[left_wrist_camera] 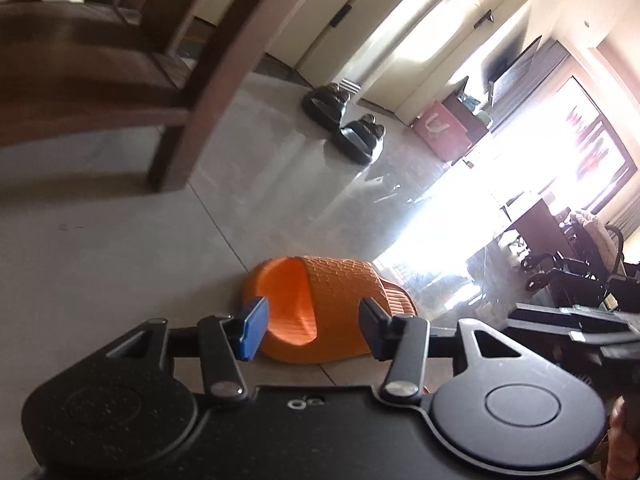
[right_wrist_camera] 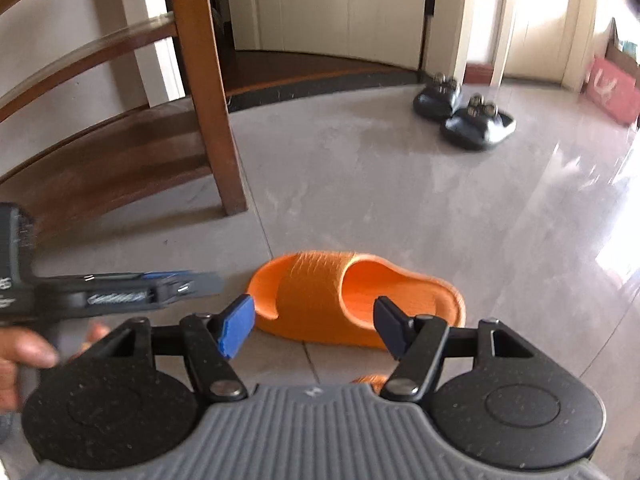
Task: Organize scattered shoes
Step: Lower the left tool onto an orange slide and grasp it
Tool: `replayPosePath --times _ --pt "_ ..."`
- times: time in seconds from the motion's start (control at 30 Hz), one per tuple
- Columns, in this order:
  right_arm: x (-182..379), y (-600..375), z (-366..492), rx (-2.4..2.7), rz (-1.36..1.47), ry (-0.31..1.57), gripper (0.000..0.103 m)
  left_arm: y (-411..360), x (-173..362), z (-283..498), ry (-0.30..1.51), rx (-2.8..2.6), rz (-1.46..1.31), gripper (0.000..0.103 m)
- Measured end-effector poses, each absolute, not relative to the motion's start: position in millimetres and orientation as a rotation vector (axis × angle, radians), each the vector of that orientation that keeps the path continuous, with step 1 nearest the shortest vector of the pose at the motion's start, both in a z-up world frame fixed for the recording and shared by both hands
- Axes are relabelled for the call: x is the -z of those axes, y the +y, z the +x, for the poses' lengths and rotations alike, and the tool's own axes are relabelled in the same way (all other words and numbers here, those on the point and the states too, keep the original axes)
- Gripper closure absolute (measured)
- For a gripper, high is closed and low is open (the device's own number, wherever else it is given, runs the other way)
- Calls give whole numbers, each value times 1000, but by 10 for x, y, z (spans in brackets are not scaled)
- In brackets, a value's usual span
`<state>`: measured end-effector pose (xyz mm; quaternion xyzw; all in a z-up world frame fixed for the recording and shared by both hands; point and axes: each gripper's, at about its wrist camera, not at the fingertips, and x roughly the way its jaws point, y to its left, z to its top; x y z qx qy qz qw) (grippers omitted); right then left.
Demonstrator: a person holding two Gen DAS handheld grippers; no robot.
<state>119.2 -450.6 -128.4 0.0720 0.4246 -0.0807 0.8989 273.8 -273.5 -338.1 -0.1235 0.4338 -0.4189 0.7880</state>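
An orange slipper (right_wrist_camera: 352, 300) is seen lying on the tiled floor (right_wrist_camera: 400, 200), its long axis crosswise to both grippers. The right gripper (right_wrist_camera: 314, 326) and left gripper (left_wrist_camera: 312, 330) are held spread, empty, just short of it; black slippers (right_wrist_camera: 464, 116) are paired by the door.

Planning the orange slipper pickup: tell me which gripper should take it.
Probably the left. The left gripper has its open jaws already either side of the orange slipper. The right gripper, also open, frames it too, but the slipper looks farther ahead of its jaws.

Two low floor-level views, shared slipper (left_wrist_camera: 320, 304)
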Motion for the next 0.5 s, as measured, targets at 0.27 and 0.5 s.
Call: replayPosePath --times 0.27,0.5 --pt "1360 -4467 1038 119 133 908 34 -3021 3610 2813 971 986 -240 51" --pt "1377 -4450 956 82 112 914 34 -3203 3844 2937 1014 1042 -298 49"
